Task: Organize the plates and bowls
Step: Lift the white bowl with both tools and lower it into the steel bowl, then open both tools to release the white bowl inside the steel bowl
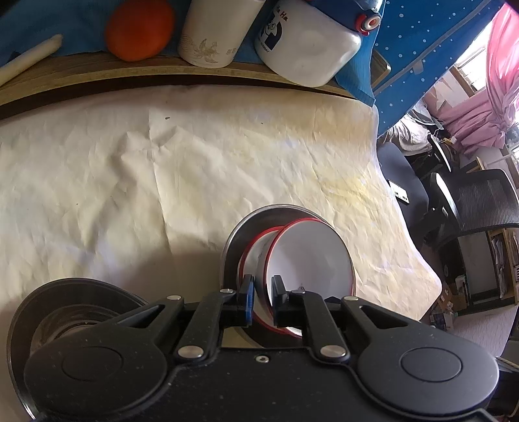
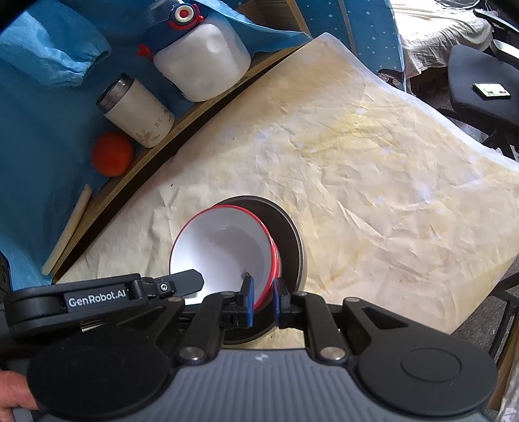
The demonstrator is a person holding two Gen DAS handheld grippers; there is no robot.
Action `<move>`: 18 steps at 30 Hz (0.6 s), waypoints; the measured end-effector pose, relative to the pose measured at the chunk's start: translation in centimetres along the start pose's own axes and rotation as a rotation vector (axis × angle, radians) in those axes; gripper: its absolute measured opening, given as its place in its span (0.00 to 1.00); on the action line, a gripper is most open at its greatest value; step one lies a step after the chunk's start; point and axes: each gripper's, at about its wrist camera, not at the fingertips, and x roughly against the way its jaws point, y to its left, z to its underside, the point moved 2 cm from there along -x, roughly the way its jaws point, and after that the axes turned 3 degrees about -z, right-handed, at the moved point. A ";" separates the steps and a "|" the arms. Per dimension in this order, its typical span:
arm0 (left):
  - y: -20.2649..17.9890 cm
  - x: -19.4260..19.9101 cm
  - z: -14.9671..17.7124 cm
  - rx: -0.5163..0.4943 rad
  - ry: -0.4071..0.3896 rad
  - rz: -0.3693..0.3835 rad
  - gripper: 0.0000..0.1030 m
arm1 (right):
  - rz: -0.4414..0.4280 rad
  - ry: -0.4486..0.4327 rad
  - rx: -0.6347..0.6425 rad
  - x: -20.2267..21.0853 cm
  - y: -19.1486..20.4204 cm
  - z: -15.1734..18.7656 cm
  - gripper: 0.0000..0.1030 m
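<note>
A white bowl with a red rim (image 1: 308, 259) sits nested in a second red-rimmed bowl (image 1: 256, 250), both on a dark metal plate (image 1: 259, 217). My left gripper (image 1: 263, 300) is shut on the top bowl's near rim. In the right wrist view the same white bowl (image 2: 223, 246) sits on the dark plate (image 2: 288, 233), and my right gripper (image 2: 263, 300) is shut on the bowl's rim at its right side. The left gripper's finger (image 2: 185, 280) shows at the bowl's left edge. Another dark metal plate (image 1: 74, 311) lies at lower left in the left wrist view.
A wrinkled cream cloth (image 1: 194, 155) covers the table. Along the back wooden ledge stand an orange (image 1: 139, 29), a white tumbler (image 1: 214, 32) and a white jug with a blue lid (image 1: 308, 42). A black office chair (image 1: 470, 201) stands beyond the table's right edge.
</note>
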 end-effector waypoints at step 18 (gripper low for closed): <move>0.5 0.2 -0.1 0.004 0.013 -0.021 0.16 | -0.001 0.001 0.036 0.1 0.3 -0.1 0.16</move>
